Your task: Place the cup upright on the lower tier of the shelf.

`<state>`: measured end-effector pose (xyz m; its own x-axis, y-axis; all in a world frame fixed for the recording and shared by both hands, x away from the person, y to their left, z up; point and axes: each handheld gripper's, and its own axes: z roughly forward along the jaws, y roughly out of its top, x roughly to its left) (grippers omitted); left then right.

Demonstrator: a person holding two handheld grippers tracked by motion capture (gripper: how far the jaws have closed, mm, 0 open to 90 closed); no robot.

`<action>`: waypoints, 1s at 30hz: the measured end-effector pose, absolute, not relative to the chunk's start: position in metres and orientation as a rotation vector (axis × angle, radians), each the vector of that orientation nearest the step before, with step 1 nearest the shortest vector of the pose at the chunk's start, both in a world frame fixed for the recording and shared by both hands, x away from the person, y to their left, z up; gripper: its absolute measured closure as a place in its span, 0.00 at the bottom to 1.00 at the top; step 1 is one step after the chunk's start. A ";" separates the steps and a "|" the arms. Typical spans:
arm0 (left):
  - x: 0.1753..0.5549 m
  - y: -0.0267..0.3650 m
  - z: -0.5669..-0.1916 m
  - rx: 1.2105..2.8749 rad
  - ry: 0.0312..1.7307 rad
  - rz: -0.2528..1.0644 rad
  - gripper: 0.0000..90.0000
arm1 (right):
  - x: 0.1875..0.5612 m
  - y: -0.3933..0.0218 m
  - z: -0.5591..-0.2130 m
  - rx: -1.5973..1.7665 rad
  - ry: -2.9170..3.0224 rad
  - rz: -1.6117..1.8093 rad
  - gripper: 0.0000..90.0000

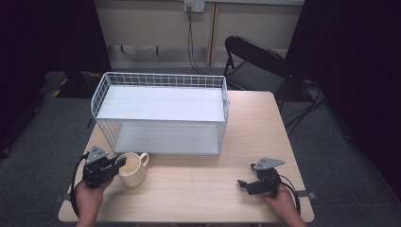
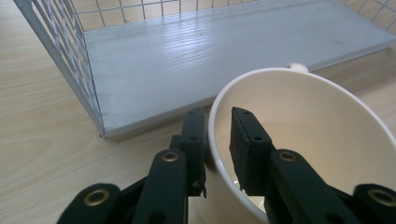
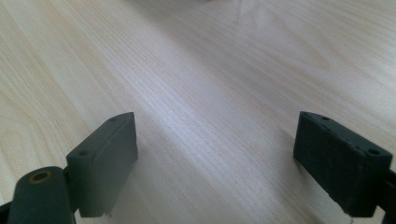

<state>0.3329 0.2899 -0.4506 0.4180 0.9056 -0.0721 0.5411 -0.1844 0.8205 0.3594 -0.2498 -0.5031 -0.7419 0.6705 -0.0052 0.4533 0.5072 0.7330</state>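
While the person's left hand [image 1: 89, 197] rests at the near left corner of the counter [image 1: 208, 184], the left gripper [image 1: 120, 164] pinches the wall of a cream mug [image 1: 132, 171]. In the left gripper view one jaw sits outside the rim and the other inside the mug [image 2: 308, 135], and the pads press on the wall from both sides. The mug stands upright on the counter, just in front of the lower left corner of a white wire rack [image 1: 161, 113], with its handle turned toward the rack. Seen from above, the mug looks empty and pale inside.

The rack has two white shelf boards, one above the other, and a wire rim round the top; its lower board [image 2: 224, 60] lies just beyond the mug in the left gripper view.

The right gripper [image 1: 242, 184] lies low over the near right part of the counter, well apart from the mug and the rack, held by the right hand [image 1: 283, 201]. Its jaws stand spread wide, with bare wood [image 3: 210, 93] between them. A black folding chair [image 1: 257, 66] stands behind the counter.
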 end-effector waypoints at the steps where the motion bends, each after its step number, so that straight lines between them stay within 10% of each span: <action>1: 0.333 0.290 -0.451 1.852 1.241 0.563 0.85 | 0.359 -0.250 -0.503 0.946 2.464 1.072 0.14; 30: 0.329 0.286 -0.448 1.871 1.247 0.661 0.91 | 0.359 -0.250 -0.503 0.946 2.464 1.072 0.14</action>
